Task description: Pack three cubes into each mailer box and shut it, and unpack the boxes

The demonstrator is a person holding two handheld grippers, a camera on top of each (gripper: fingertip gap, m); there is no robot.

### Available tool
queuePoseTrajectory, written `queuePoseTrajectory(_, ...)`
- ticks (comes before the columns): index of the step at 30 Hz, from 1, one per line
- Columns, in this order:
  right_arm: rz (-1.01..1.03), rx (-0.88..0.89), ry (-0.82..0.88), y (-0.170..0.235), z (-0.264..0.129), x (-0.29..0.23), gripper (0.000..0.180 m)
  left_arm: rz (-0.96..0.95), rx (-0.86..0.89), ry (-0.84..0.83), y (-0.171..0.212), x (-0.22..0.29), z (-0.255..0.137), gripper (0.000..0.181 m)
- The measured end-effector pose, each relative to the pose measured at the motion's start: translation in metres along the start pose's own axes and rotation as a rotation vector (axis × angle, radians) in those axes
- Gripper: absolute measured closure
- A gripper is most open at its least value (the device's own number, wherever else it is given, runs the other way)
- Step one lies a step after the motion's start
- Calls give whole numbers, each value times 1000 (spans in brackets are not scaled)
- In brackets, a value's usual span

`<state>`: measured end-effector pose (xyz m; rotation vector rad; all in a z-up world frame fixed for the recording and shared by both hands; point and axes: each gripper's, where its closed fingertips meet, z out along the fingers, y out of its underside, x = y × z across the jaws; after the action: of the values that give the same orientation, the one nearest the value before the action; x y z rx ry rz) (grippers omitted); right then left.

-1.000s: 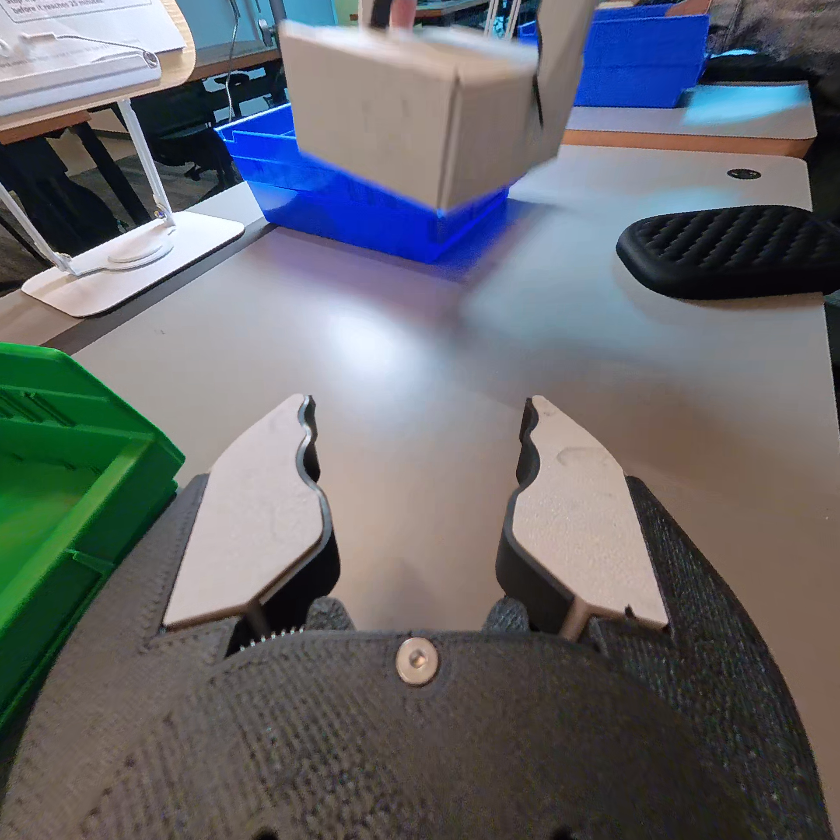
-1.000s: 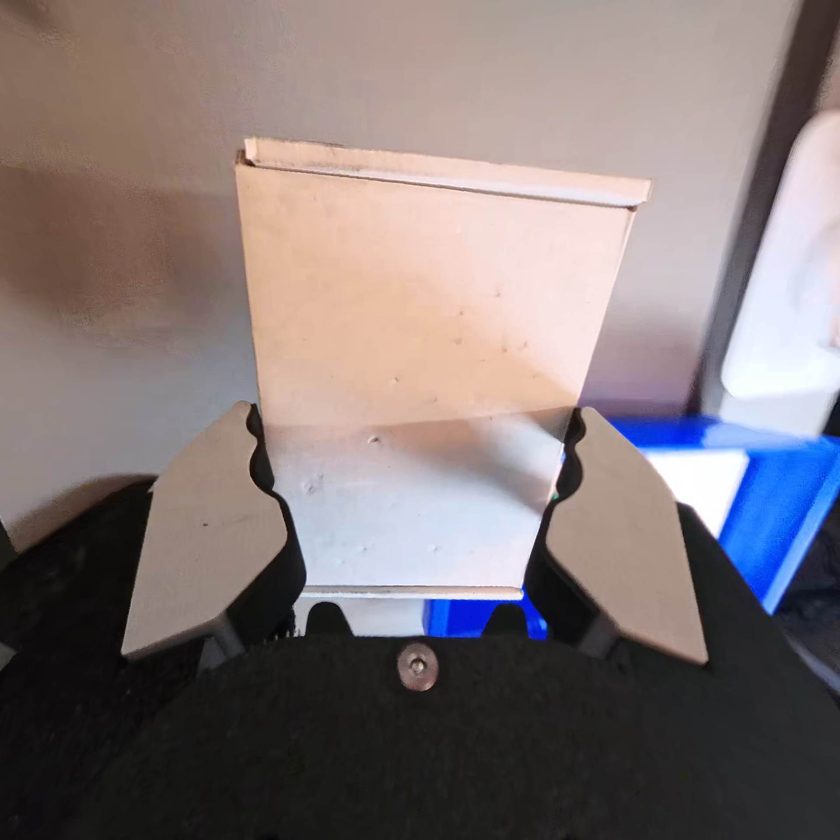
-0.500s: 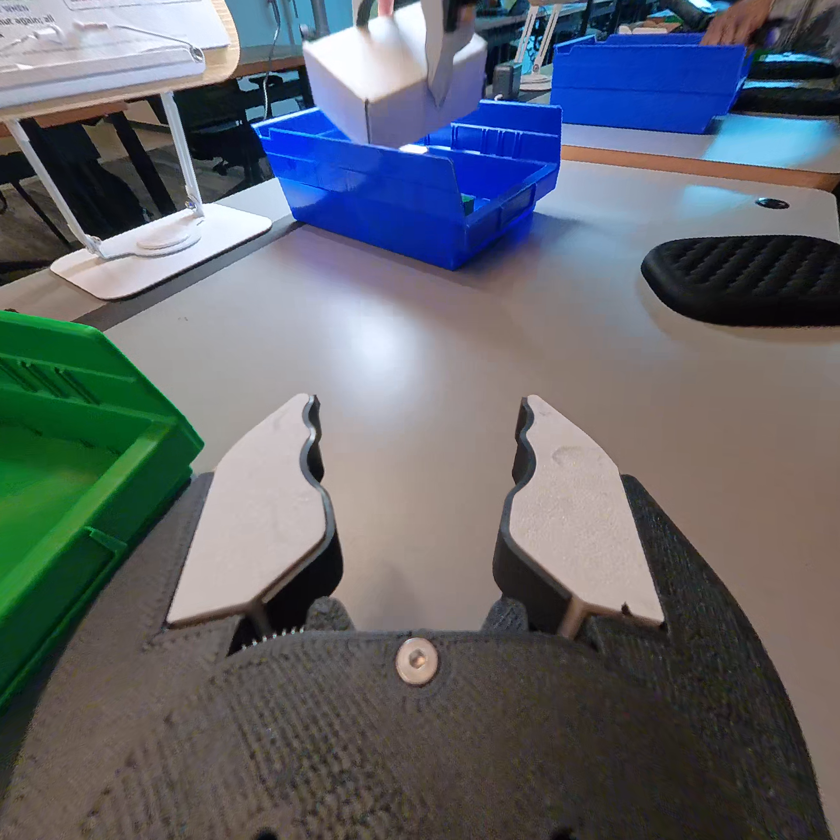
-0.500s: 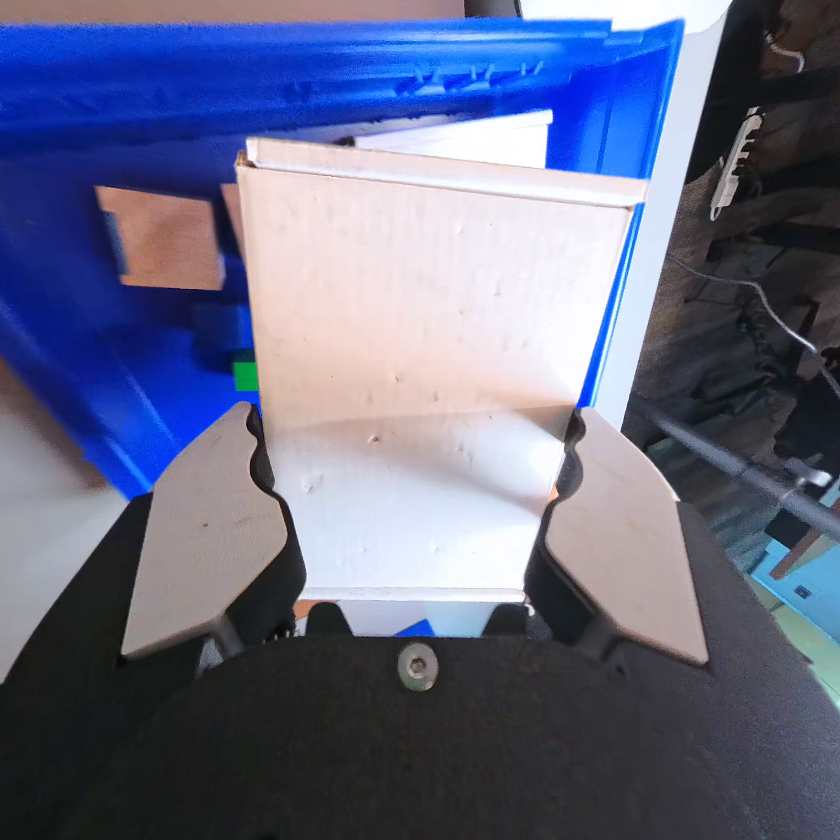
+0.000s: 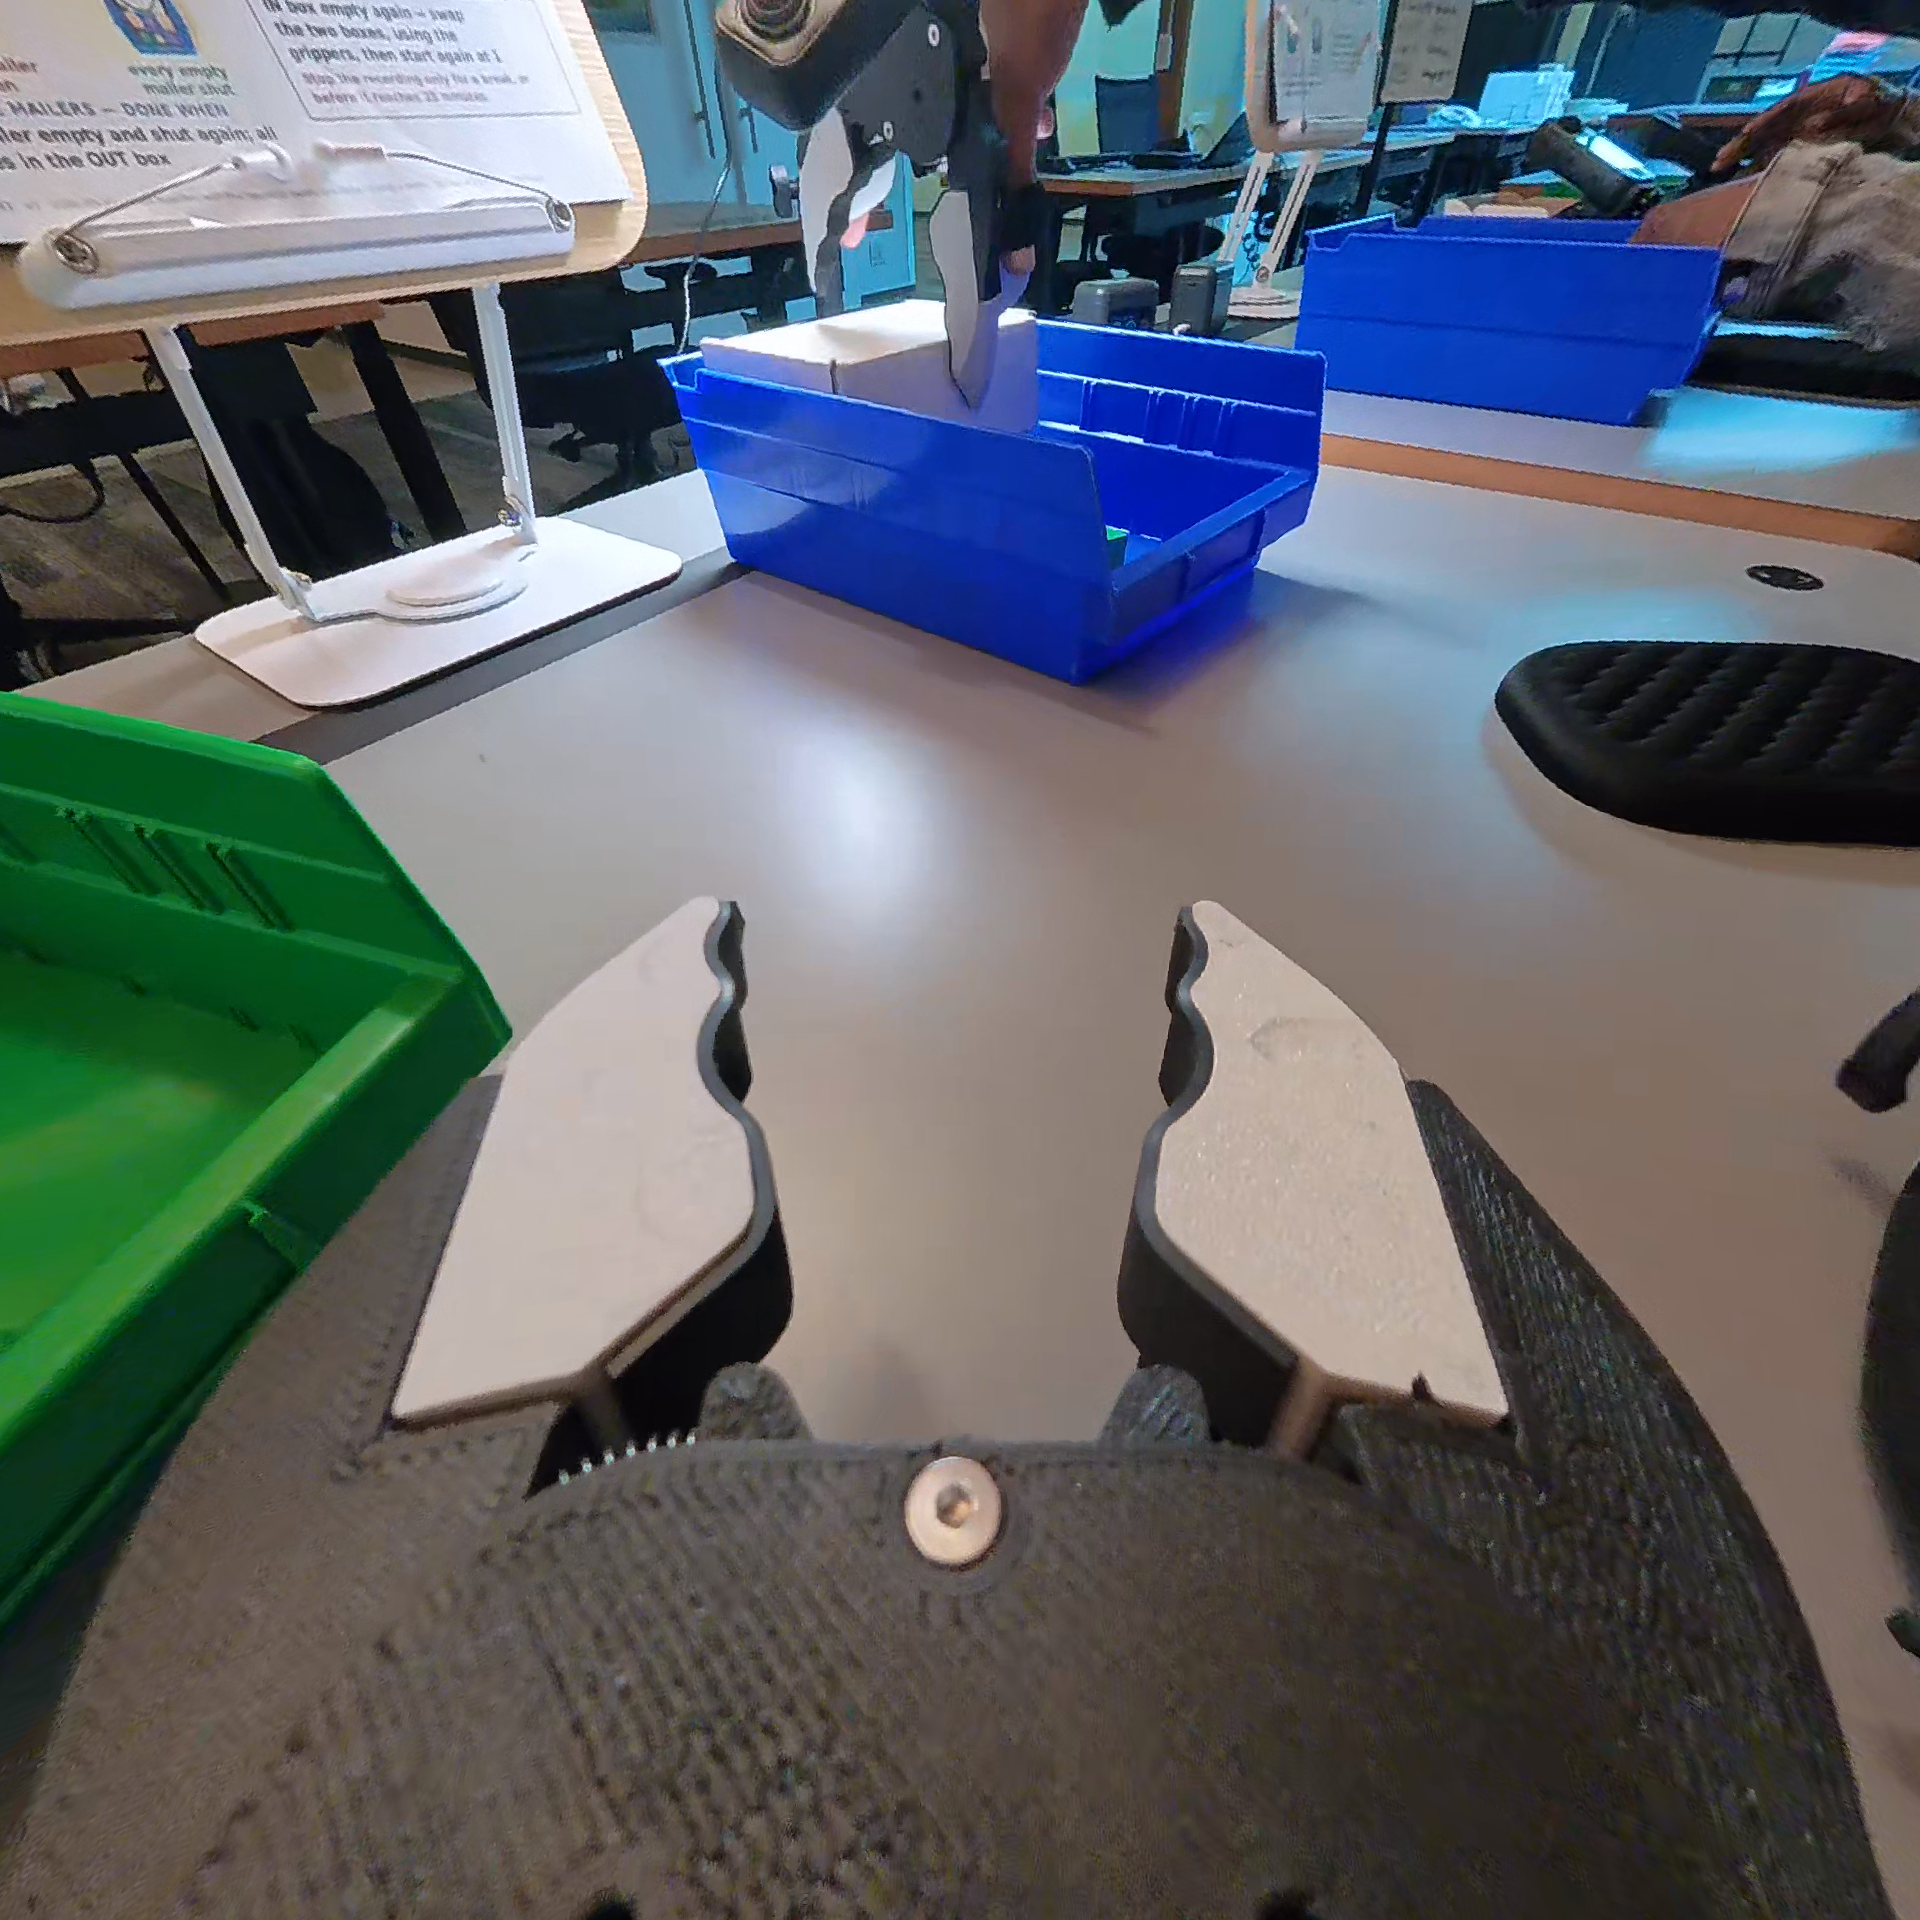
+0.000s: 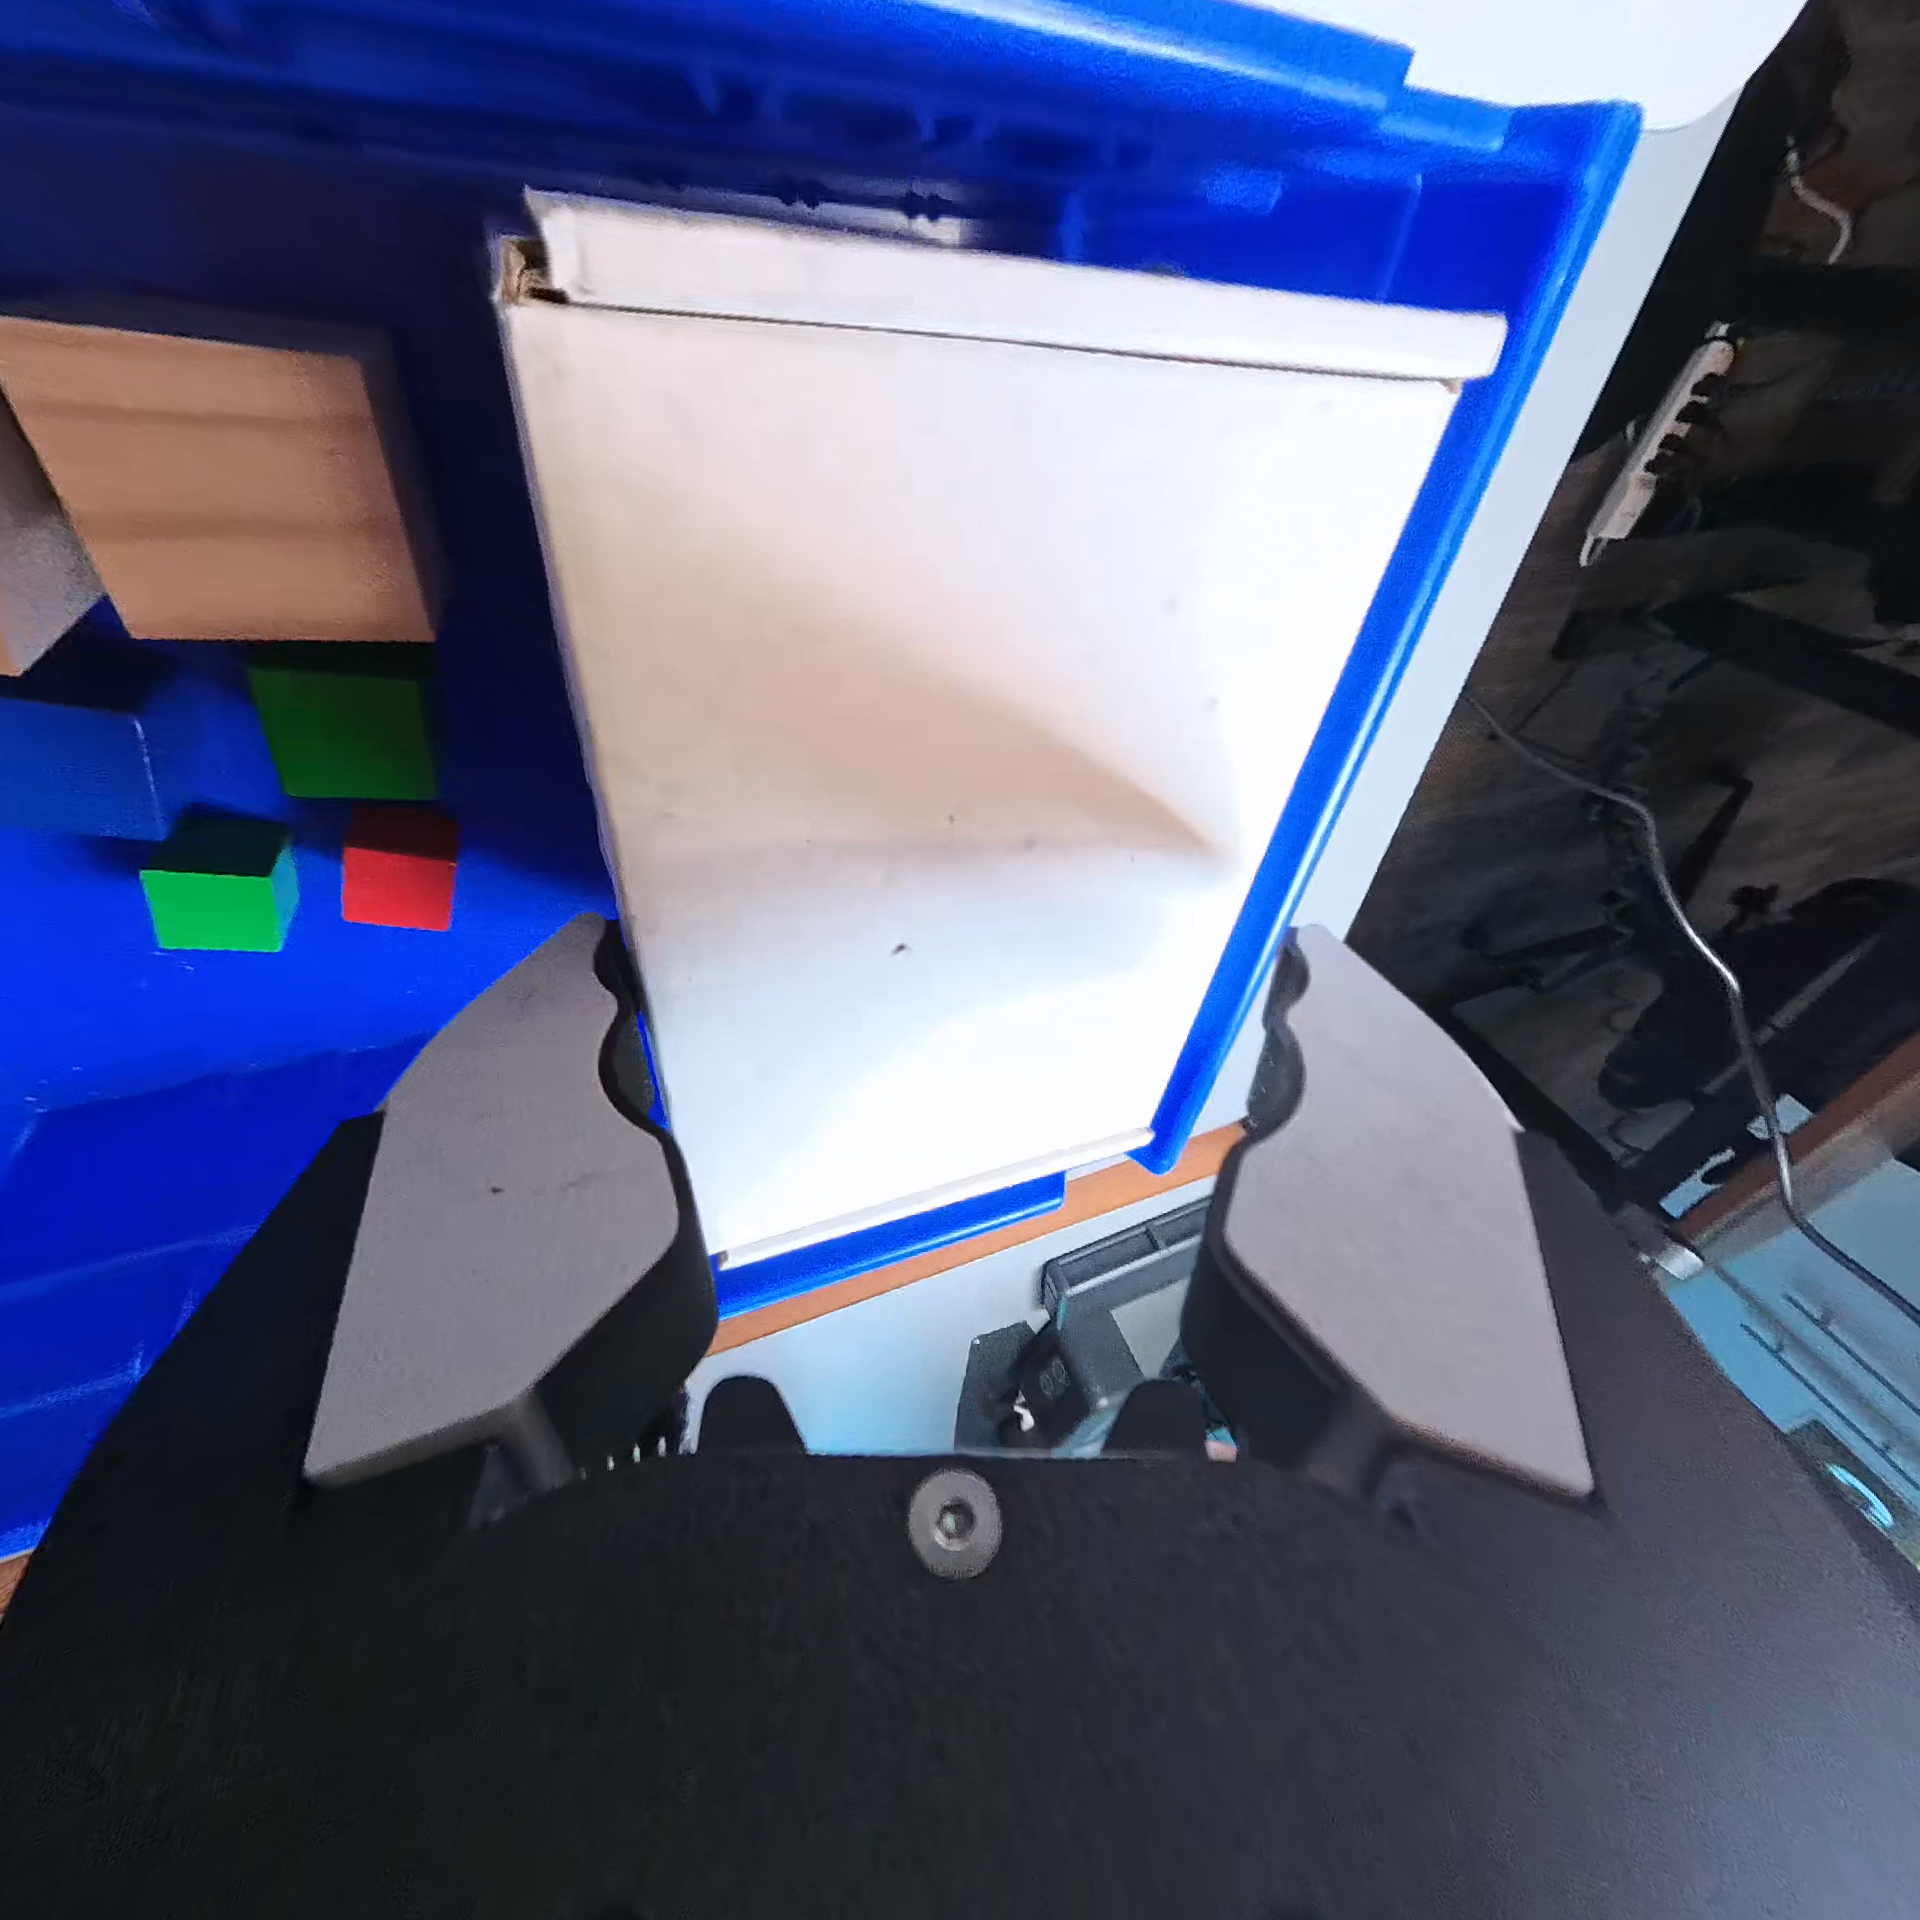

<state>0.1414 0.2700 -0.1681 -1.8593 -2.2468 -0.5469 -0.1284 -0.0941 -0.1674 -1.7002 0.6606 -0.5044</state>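
Right gripper [image 6: 951, 1049] spread over the mailer [image 6: 966, 675] in the blue bin [image 5: 997, 520], cubes [image 6: 343, 717] beside; left gripper [image 5: 956, 1049] gapes empty.

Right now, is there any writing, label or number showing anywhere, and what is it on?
Printed sheet on the white stand: lines of print, which I don't quote.
Papers on the far stand: too small to read.
Mailer box, blue bin, green bin, cubes: no writing seen.

We see printed writing on a white instruction sheet [image 5: 312, 94] clipped to a stand; more sheets [image 5: 1340, 62] hang farther back, unreadable
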Motion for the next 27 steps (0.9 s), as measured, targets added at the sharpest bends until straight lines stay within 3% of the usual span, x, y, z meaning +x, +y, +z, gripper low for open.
queuePoseTrajectory(7,61,15,139,8,-9,3,85,14,7,-3,-2,1,-2,103)
queuePoseTrajectory(11,198,207,171,-4,-46,-22,88,28,16,-67,-8,-14,-12,105)
queuePoseTrajectory(14,265,374,126,-19,-77,-69,94,50,-32,-146,-9,-41,-24,104)
queuePoseTrajectory(18,213,332,-117,-19,-69,-180,98,142,-216,-269,5,-96,-43,103)
queuePoseTrajectory(20,175,264,-126,-13,-49,-216,96,194,-331,-270,16,-115,-44,102)
queuePoseTrajectory(24,155,200,-36,-10,-14,-236,95,266,-577,-194,45,-138,-30,99)
queuePoseTrajectory(27,124,207,84,-14,-7,-222,110,300,-781,-142,71,-151,-24,105)
